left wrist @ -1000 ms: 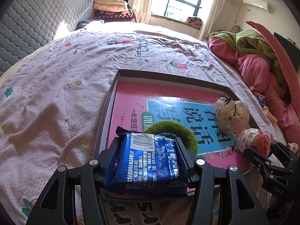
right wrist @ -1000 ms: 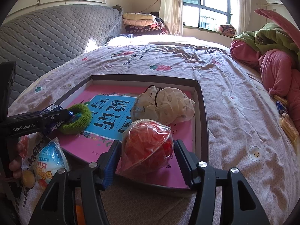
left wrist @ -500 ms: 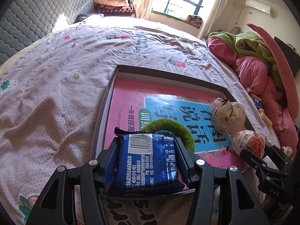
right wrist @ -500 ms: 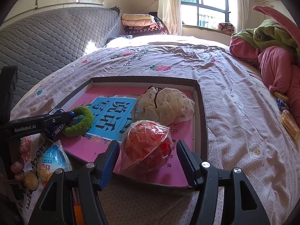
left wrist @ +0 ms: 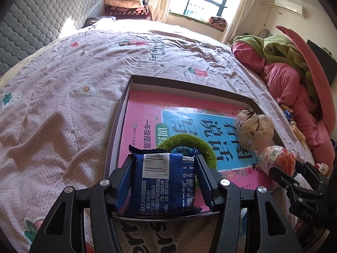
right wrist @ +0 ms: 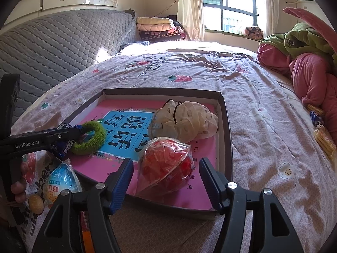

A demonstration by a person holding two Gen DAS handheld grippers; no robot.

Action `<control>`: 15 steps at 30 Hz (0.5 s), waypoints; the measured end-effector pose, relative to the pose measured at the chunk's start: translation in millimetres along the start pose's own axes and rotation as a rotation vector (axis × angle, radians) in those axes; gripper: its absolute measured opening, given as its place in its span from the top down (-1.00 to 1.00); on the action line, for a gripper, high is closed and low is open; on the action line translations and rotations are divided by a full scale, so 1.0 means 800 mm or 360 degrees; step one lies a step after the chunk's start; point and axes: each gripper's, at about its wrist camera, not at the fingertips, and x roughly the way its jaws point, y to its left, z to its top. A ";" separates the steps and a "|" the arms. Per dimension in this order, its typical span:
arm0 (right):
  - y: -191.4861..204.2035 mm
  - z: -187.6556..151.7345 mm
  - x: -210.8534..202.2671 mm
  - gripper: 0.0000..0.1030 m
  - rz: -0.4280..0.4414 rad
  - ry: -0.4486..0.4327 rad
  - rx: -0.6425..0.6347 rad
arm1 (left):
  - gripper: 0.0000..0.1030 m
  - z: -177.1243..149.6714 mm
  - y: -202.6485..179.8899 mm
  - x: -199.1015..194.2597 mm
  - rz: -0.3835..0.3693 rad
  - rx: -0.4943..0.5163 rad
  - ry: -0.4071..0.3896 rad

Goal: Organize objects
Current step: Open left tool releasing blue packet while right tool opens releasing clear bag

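My left gripper [left wrist: 163, 168] is shut on a blue snack packet [left wrist: 162, 185], held over the near left corner of a dark shallow tray [left wrist: 118, 126] lined with a pink book. A green fuzzy ring [left wrist: 189, 142] lies just beyond the packet. In the right wrist view, a red ball in clear wrap [right wrist: 166, 166] rests on the tray [right wrist: 227, 126] near its front edge. My right gripper [right wrist: 166, 164] straddles the ball with its jaws opening, and a gap shows on each side. A cream cloth bundle [right wrist: 189, 122] lies behind the ball.
The tray sits on a bed with a lilac floral sheet [left wrist: 63, 109]. A blue egg-shaped packet [right wrist: 61, 179] and a small yellow ball [right wrist: 35, 203] lie near the tray's left front. Pink and green clothes [left wrist: 290, 80] pile up at the right, with snack packs [right wrist: 322, 139] beside them.
My right gripper's jaws have spread apart and no longer press the red ball, which stays in the tray. The left gripper keeps its hold on the blue packet.
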 end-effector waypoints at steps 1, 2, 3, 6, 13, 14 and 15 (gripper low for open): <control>0.000 0.000 0.000 -0.27 -0.0001 -0.0001 -0.0001 | -0.13 0.000 0.000 0.000 -0.0004 0.0000 0.0002; 0.001 0.000 -0.001 -0.27 -0.0001 -0.0004 -0.0002 | -0.13 0.000 -0.001 -0.001 -0.0006 0.0001 0.0001; 0.001 0.001 -0.002 -0.27 0.0000 -0.0005 -0.0002 | -0.13 0.000 -0.001 -0.002 -0.0005 0.0003 0.0000; 0.001 0.001 -0.004 -0.28 0.0001 -0.0018 0.0002 | -0.13 0.001 -0.003 -0.006 -0.0007 0.0012 -0.0010; 0.000 0.004 -0.008 -0.33 0.0006 -0.0041 0.0007 | -0.13 0.001 -0.005 -0.008 -0.0009 0.0019 -0.0005; 0.000 0.004 -0.008 -0.33 0.0006 -0.0040 0.0007 | -0.13 0.001 -0.005 -0.008 -0.0013 0.0017 -0.0003; 0.000 0.004 -0.008 -0.34 0.0004 -0.0042 0.0006 | -0.13 0.001 -0.005 -0.009 -0.0011 0.0015 -0.0004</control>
